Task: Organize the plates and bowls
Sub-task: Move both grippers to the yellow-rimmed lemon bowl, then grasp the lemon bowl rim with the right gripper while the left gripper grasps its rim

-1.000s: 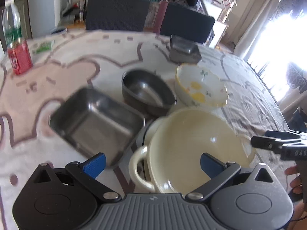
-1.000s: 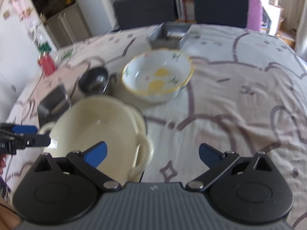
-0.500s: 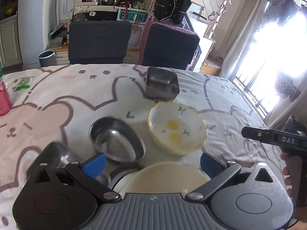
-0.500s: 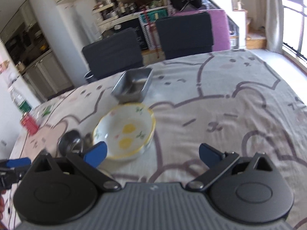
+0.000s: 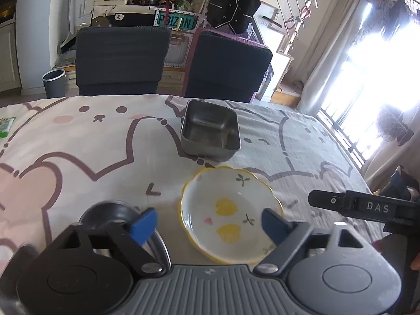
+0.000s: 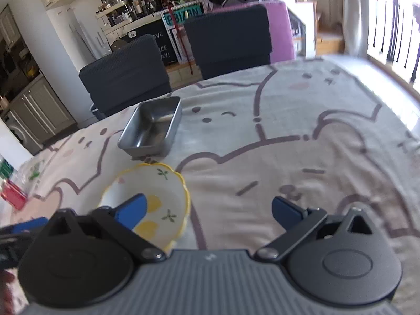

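Note:
A white bowl with a yellow rim and fruit print (image 5: 231, 215) sits on the tablecloth, right in front of my left gripper (image 5: 208, 225). The jaws are closing with the bowl lying between the blue fingertips in view, and the pads do not touch it. A round steel bowl (image 5: 107, 211) is half hidden behind the left finger. Further back stands a square steel tin (image 5: 210, 131). My right gripper (image 6: 208, 211) is open and empty over bare cloth. The printed bowl (image 6: 147, 183) sits at its left finger, and the steel tin (image 6: 152, 131) is beyond.
Two dark chairs (image 5: 123, 57) stand at the table's far edge. The right gripper's black body (image 5: 362, 207) juts in from the right in the left wrist view. A red-labelled bottle (image 6: 13, 197) stands at the left in the right wrist view. Patterned cloth (image 6: 315, 144) stretches to the right.
Both views have shifted away from the cream handled pot and the large steel tray, which have left view. The printed bowl now sits in front of the left gripper, whose jaws have narrowed.

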Action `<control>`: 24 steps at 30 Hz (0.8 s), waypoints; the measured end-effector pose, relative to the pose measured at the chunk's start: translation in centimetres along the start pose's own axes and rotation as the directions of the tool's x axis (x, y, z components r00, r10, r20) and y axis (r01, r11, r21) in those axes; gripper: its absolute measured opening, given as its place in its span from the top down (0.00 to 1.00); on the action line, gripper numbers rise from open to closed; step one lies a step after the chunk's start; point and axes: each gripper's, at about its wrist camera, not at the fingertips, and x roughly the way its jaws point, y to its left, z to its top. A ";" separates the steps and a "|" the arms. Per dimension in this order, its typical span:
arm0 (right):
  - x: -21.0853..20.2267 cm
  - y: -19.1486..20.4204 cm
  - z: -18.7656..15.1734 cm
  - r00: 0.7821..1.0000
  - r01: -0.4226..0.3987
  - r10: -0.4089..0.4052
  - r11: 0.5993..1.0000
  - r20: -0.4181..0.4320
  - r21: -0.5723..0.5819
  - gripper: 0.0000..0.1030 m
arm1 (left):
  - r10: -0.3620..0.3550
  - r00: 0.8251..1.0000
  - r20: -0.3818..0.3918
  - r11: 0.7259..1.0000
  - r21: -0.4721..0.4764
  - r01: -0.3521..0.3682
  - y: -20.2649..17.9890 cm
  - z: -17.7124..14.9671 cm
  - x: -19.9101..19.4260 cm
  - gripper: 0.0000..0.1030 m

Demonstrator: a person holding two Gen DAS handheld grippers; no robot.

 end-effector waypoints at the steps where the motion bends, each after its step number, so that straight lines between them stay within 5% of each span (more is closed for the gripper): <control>1: 0.5 0.0 0.3 1.000 -0.006 0.006 1.000 -0.012 0.013 0.10 | -0.001 1.000 -0.005 1.000 -0.001 0.001 0.1 0.2 0.4 0.28; 12: 5.8 0.7 1.3 0.988 -0.045 0.040 0.999 -0.146 -0.029 0.80 | 0.037 0.996 -0.087 0.999 -0.006 -0.038 2.1 1.7 5.0 0.64; 24: 6.8 2.1 1.2 0.981 -0.083 0.063 0.992 -0.185 -0.098 0.82 | 0.048 0.983 -0.178 0.998 0.038 -0.042 2.2 1.3 7.9 0.87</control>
